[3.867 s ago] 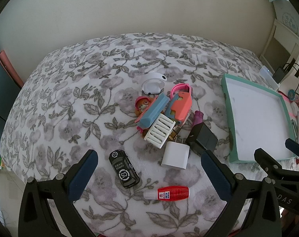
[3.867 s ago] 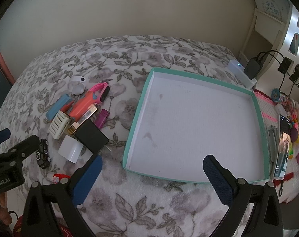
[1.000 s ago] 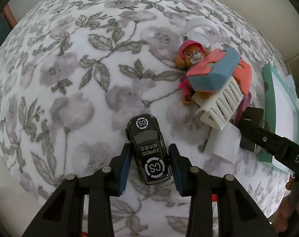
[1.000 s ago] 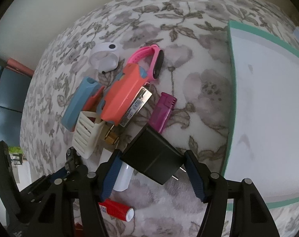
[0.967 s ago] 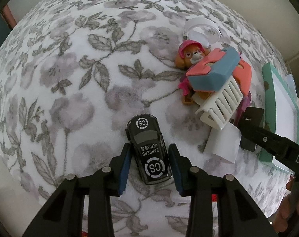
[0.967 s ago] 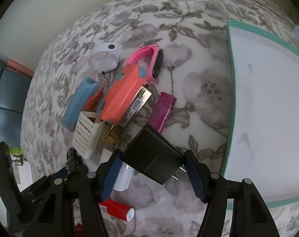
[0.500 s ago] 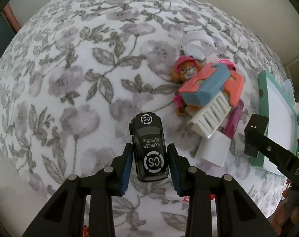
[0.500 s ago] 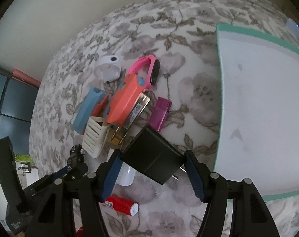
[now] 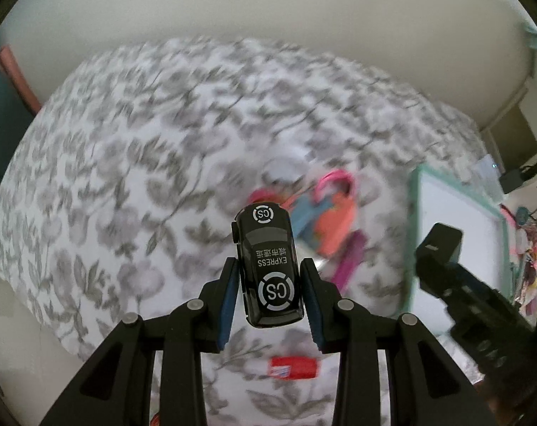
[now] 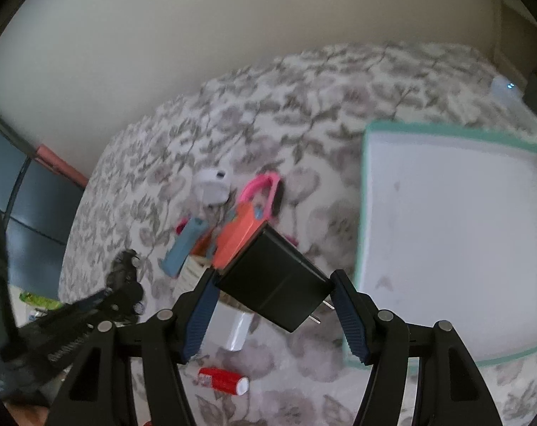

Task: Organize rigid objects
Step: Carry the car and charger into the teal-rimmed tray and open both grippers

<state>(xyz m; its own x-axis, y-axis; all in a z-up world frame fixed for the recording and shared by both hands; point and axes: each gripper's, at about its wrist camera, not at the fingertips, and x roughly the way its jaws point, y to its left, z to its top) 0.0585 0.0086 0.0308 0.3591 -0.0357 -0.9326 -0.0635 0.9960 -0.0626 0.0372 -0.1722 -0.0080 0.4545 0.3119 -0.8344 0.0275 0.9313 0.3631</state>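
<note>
Already aloft, the left gripper is clamped on the black toy car, the right gripper on the black charger, held corner-wise. That skewed charger could twist loose and drop onto the flowered bed short of the teal tray; beyond, the leftover pile waits.

Toy pile left of tray on bedspread; tube nearer (apart from both)
</note>
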